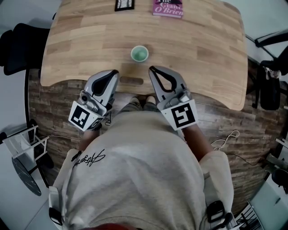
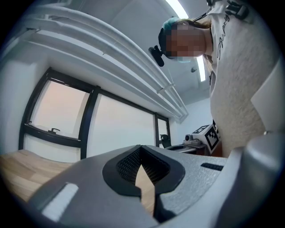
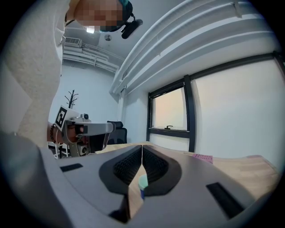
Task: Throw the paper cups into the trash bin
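Step, my read: pre-grasp approach, nothing picked yet.

- Left gripper (image 1: 115, 72): jaws pressed together, empty.
- Right gripper (image 1: 152, 69): same, closed tip to tip, holding nothing.
- Paper cup (image 1: 139, 54): green inside, upright on wooden table (image 1: 72, 49), just ahead of both grippers, apart from them.

Next move needs: open one gripper, advance, close gently on cup wall.

Count: one cup, one pink book (image 1: 168, 8) at far edge, two grippers. Trash bin not in view; I must find it.

Green paper cup (image 1: 139, 54) upright on wooden table (image 1: 81, 49)
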Tool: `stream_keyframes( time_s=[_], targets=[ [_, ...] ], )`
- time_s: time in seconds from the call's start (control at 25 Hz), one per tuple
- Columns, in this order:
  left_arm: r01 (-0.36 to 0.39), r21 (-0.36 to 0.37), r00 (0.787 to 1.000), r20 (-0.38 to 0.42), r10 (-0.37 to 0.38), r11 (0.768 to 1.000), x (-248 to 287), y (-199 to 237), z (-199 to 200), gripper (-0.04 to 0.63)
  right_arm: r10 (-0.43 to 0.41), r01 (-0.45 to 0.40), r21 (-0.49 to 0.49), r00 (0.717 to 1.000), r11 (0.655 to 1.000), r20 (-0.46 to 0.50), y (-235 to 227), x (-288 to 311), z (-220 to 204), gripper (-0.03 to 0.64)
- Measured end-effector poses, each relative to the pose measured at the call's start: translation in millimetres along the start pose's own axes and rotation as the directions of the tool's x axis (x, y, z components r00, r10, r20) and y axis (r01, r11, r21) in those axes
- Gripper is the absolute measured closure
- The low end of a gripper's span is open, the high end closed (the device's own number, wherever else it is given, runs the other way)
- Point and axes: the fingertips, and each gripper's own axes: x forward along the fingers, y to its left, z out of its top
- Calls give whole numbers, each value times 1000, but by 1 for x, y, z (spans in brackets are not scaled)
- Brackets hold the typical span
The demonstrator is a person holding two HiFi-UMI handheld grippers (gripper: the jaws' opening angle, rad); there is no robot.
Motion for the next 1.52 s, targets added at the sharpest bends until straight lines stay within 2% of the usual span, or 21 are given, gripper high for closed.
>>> stream_keyframes(
  time_s=[0.16,0.6,1.12,1.52],
  targets=[
    [0,5,1000,1,0,1000,3,3,0,592,-8,8,4,1000,1000,9,-4,1,-4,606],
    [8,-37,1000,-12,-8,999,-2,10,-17,592,21,-18,26,996,999,-88,-5,16,-59,596],
    [-14,-46,999,-34,12,999,-10,6,-23,592,30,-22,57,990,998,-139,-16,40,-118,406],
    [-52,-49,998,-40,50,997,-17,9,-30,592,54,-55,3,965,998,-258,-17,58,-167,353]
  ],
)
